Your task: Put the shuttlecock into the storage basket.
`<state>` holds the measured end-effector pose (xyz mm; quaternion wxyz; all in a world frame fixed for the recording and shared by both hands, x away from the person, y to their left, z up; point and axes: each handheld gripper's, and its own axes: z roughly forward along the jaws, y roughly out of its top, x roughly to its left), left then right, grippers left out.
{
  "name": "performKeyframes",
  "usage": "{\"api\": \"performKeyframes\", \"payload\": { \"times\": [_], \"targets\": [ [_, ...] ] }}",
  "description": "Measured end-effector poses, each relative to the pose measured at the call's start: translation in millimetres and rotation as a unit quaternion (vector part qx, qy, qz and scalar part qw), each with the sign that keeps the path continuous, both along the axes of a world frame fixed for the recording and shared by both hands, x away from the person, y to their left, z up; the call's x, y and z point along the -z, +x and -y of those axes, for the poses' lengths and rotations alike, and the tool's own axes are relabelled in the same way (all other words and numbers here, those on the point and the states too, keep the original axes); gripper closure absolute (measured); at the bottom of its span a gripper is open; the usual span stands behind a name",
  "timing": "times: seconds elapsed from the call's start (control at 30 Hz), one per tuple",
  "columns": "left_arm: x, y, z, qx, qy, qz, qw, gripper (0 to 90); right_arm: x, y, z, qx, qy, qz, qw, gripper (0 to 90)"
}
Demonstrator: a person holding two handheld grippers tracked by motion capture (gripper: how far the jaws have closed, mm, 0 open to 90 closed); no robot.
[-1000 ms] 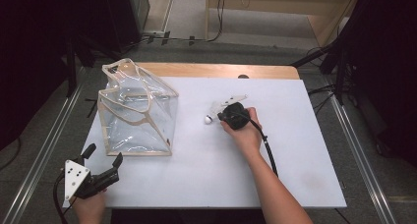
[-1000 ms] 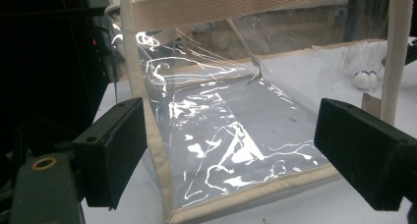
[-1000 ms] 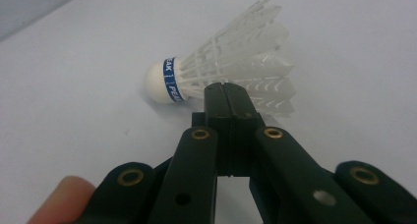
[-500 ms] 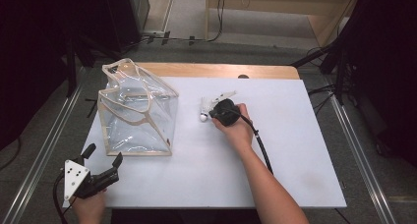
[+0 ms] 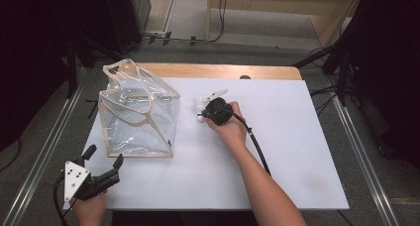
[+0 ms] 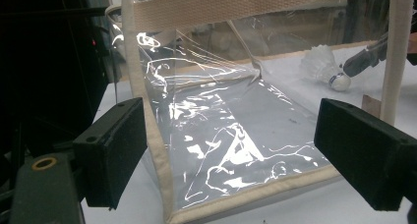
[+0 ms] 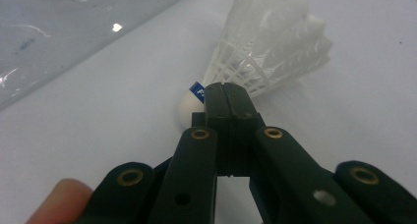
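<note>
Nudging shuttlecock [image 7: 255, 62] toward clear bag [image 5: 136, 112] | right tongs [image 7: 226, 94] closed, empty, now nearer bag | left tongs [image 6: 236, 150] open, idle at counter's [image 5: 297, 137] near-left corner

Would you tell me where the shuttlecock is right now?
In the high view, the shuttlecock lies on the white table, right of the clear bag, at the right gripper tips.

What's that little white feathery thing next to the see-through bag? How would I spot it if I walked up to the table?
Start at the white table and find the clear bag with beige trim standing on its left half. Just right of the bag, at the tips of the shut right gripper, lies a shuttlecock. Unlike anything else there, it has a white ribbed skirt, a round white nose and a small blue band.
</note>
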<state>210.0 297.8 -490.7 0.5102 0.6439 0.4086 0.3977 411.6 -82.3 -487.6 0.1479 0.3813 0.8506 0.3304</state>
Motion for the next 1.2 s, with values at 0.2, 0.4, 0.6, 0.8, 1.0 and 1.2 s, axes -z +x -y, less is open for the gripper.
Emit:
{"api": "performKeyframes", "payload": {
  "times": [0.2, 0.4, 0.6, 0.8, 1.0, 1.2],
  "targets": [
    [-0.2, 0.1, -0.5, 0.000, -0.003, -0.001, 1.0000, 13.3, -4.4, -3.3, -4.0, -0.008, 0.007, 0.001, 0.9999, 83.3],
    [-0.2, 0.0, -0.4, 0.001, -0.001, -0.002, 1.0000, 13.3, -9.4, -6.2, -4.1, 0.004, 0.030, -0.008, 0.9995, 55.4],
    [0.0, 0.2, 0.0, 0.000, -0.001, -0.001, 1.0000, 13.2, -8.9, -3.6, -13.6, 0.047, 0.040, -0.043, 0.9972, 8.5],
    [-0.2, 0.1, -0.2, 0.000, -0.001, -0.002, 1.0000, 13.3, -4.2, 0.2, -18.8, 0.066, 0.052, -0.066, 0.9943, 15.4],
    [-0.2, 0.1, -0.4, 0.000, -0.001, -0.001, 1.0000, 13.3, 0.3, -0.6, -29.2, 0.050, 0.036, -0.073, 0.9954, 32.8],
    [-0.2, 0.1, -0.5, 0.001, -0.001, -0.002, 1.0000, 13.3, 4.3, -2.1, -39.4, 0.046, 0.010, -0.052, 0.9976, 49.7]
  ]
}}
